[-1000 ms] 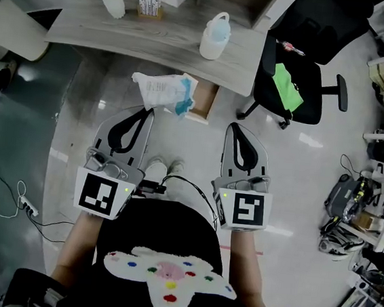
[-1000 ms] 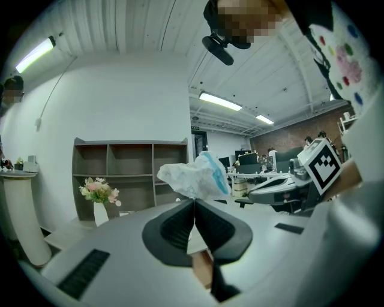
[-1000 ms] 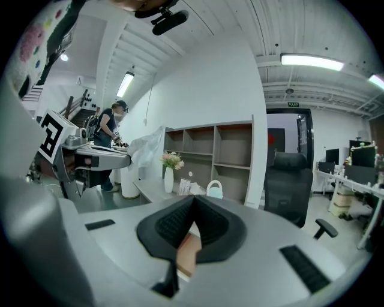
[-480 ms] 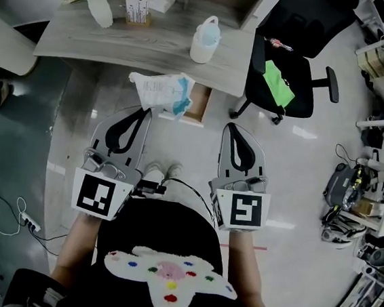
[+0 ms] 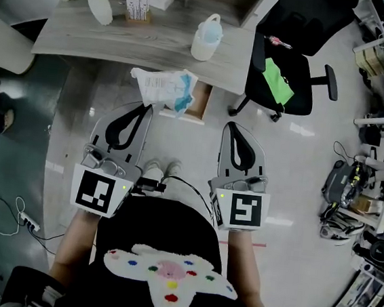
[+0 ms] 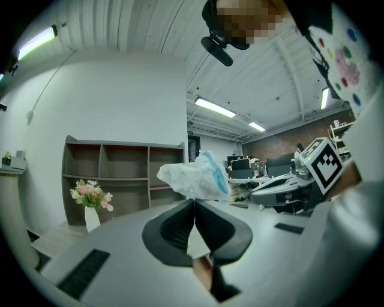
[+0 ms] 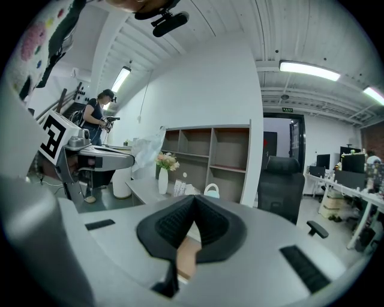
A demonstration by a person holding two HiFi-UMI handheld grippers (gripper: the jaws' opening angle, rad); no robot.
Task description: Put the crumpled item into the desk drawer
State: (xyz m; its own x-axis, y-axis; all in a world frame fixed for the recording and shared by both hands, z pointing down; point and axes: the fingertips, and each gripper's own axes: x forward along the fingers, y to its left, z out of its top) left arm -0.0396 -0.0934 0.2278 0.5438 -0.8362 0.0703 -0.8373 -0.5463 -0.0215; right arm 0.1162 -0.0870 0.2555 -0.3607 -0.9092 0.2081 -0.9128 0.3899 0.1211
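Left hand-held gripper (image 5: 146, 109) had its jaws closed on the crumpled item (image 5: 163, 88) — a white bag with blue on it, pinched at the jaw tips and held in the air just short of the bench's front edge. The right hand-held gripper (image 5: 230, 125) was level with it, jaws pressed together with nothing between them, and it hung over the pale glossy floor (image 5: 299, 167). The grey wood-grain bench (image 5: 122, 40) ran across the top of the head view. To its right stood a black office chair (image 5: 297, 31) with a green thing (image 5: 276, 82) lying on the seat, well apart from both grippers. A brown drawer (image 5: 200, 105) jutted from under the bench's front edge; in the head view the bag covered its left side, and whether the bag was over it or in front of it could not be told. On the bench stood a white jug (image 5: 205, 40) near the front edge, and toward the far left a white vase (image 5: 99, 9) of pink flowers with a small card stand (image 5: 138, 6) just beside it. Between the grippers showed the person's pale shoes (image 5: 161, 170) — toes toward the bench.
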